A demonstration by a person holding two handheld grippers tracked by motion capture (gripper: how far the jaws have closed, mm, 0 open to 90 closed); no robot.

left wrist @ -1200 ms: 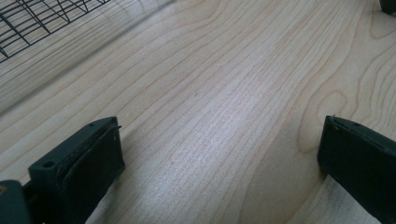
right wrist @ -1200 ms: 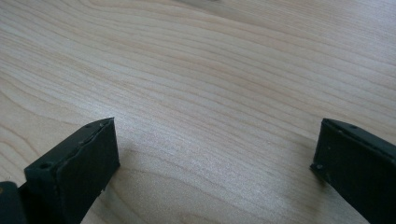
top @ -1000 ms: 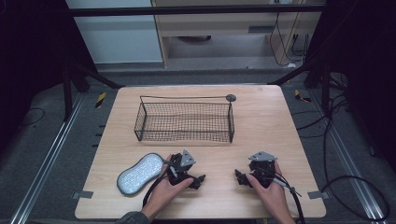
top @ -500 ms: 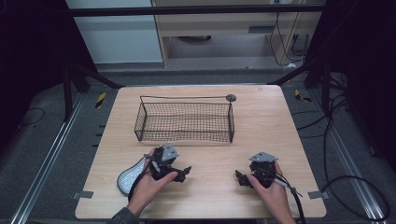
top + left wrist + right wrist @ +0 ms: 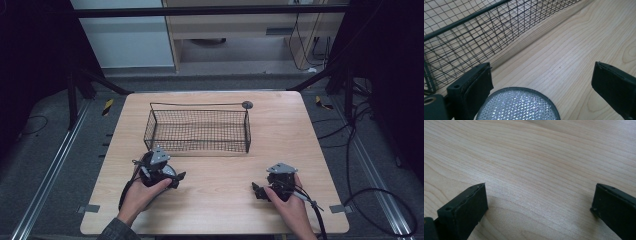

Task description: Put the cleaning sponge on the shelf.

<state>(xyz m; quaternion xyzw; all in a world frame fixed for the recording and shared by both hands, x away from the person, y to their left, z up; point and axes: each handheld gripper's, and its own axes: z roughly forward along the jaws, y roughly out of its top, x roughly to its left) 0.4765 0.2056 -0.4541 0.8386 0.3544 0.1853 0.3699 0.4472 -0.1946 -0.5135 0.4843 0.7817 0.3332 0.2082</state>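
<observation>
Pad (image 5: 517, 105) low btwn left gripper (image 5: 541, 82) jaws, spread wide, right gripper (image 5: 539, 205) jaws released too

A black wire basket (image 5: 198, 131) stands on the light wooden table (image 5: 300, 135).

Silver pad (image 5: 517, 105) between spread tool (image 5: 541, 82) jaws

Silver diamond-textured pad (image 5: 517, 105), dark grey rim; black wire-mesh basket (image 5: 200, 131); pale wood-grain table (image 5: 295, 130); black tongs (image 5: 544, 85).
</observation>
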